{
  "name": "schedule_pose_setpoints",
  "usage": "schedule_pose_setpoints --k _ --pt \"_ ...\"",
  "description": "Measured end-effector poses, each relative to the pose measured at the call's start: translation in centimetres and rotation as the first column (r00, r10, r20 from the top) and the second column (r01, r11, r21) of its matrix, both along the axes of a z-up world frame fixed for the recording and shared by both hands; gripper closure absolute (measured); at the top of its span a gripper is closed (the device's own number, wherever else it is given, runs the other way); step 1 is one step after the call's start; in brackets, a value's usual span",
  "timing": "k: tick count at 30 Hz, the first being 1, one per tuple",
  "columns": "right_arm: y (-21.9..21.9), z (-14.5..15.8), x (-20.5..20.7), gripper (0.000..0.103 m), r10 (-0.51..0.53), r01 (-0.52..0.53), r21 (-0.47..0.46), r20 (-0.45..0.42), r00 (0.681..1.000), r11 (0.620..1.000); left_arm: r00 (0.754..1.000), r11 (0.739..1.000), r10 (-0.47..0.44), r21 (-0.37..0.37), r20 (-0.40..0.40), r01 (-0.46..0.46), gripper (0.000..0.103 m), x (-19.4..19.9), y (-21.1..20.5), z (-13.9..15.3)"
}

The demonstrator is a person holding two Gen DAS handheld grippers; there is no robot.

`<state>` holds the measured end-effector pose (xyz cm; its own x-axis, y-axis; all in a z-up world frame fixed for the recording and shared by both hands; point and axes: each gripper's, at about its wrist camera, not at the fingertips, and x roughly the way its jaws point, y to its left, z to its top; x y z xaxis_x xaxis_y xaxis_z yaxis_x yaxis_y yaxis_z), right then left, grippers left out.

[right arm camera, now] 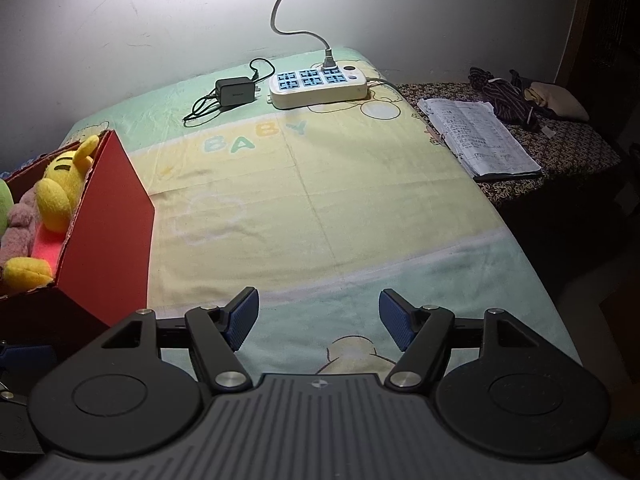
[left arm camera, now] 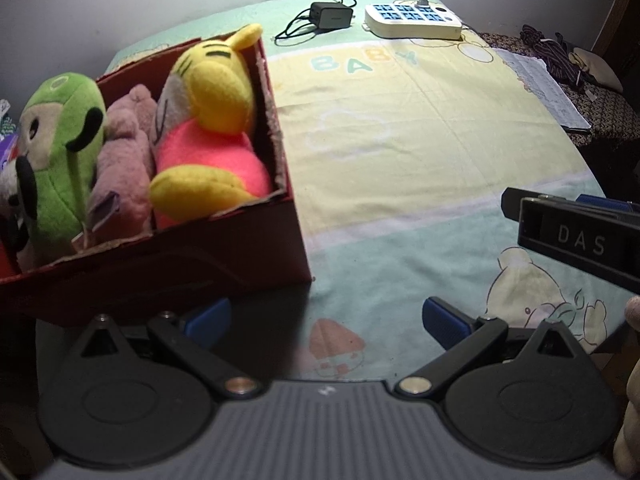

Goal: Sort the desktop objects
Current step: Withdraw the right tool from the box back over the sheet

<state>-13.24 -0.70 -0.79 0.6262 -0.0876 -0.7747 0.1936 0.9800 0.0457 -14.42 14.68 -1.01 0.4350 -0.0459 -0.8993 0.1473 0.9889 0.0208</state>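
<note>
A red cardboard box (left arm camera: 224, 256) stands at the left of the baby-print cloth (left arm camera: 400, 140). It holds a yellow bear in a pink shirt (left arm camera: 212, 120), a mauve plush (left arm camera: 128, 152) and a green plush (left arm camera: 64, 140). The box (right arm camera: 112, 232) and the yellow bear (right arm camera: 64, 192) also show at the left of the right wrist view. My left gripper (left arm camera: 326, 320) is open and empty, just in front of the box's near right corner. My right gripper (right arm camera: 318, 318) is open and empty over bare cloth; its body (left arm camera: 576, 236) shows at the right of the left wrist view.
A white power strip (right arm camera: 318, 86) with a plugged cable and a black charger (right arm camera: 235, 91) with its cord lie at the far edge by the wall. A paper notebook (right arm camera: 478, 136) and dark clothing (right arm camera: 504, 94) lie on a patterned surface to the right.
</note>
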Motion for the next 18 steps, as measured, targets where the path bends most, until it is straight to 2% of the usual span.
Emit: schedule_pose_setpoints --k 18 --pt "7.3 0.4 0.6 0.034 0.192 -0.192 0.004 -0.019 0.981 0.981 0.985 0.985 0.171 -0.004 -0.006 -0.171 0.001 -1.8 8.0 0.0"
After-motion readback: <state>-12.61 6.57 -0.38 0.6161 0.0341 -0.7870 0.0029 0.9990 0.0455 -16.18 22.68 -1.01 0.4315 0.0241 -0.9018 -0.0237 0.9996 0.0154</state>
